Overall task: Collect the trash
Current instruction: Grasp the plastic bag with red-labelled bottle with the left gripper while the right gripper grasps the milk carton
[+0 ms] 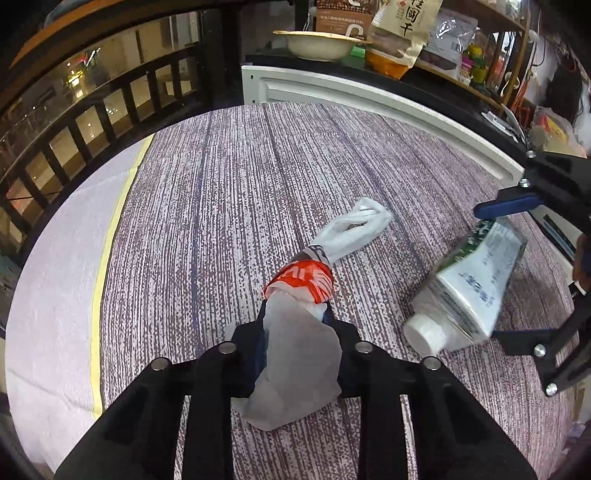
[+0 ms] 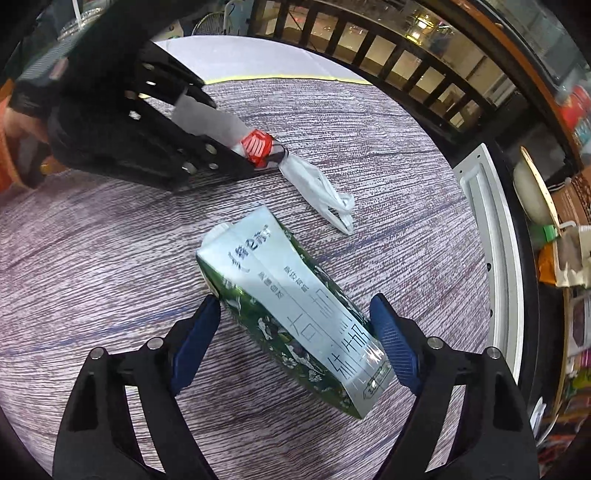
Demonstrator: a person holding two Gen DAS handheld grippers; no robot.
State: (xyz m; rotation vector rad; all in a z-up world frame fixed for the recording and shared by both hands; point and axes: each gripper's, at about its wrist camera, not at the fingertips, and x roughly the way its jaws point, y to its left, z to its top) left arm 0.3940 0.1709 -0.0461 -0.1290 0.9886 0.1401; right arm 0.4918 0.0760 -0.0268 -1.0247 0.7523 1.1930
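A twisted white plastic bag (image 1: 347,230) with a red printed band lies on the purple striped tablecloth (image 1: 207,221). My left gripper (image 1: 295,321) is shut on the bag's near end, and the bag's tail bulges back between the fingers. In the right wrist view the same bag (image 2: 314,181) stretches away from the left gripper (image 2: 243,155). A green and white milk carton (image 2: 295,306) lies on its side, slanted between the blue pads (image 2: 199,332) of my right gripper (image 2: 293,301). Both pads touch its sides. The carton (image 1: 476,280) looks blurred in the left wrist view.
A white panel (image 1: 369,99) borders the table's far edge, with a counter behind it bearing a pale bowl (image 1: 317,46) and snack bags (image 1: 402,29). A dark railing (image 1: 74,122) curves around the left side. A yellow stripe (image 1: 110,240) marks the cloth's left border.
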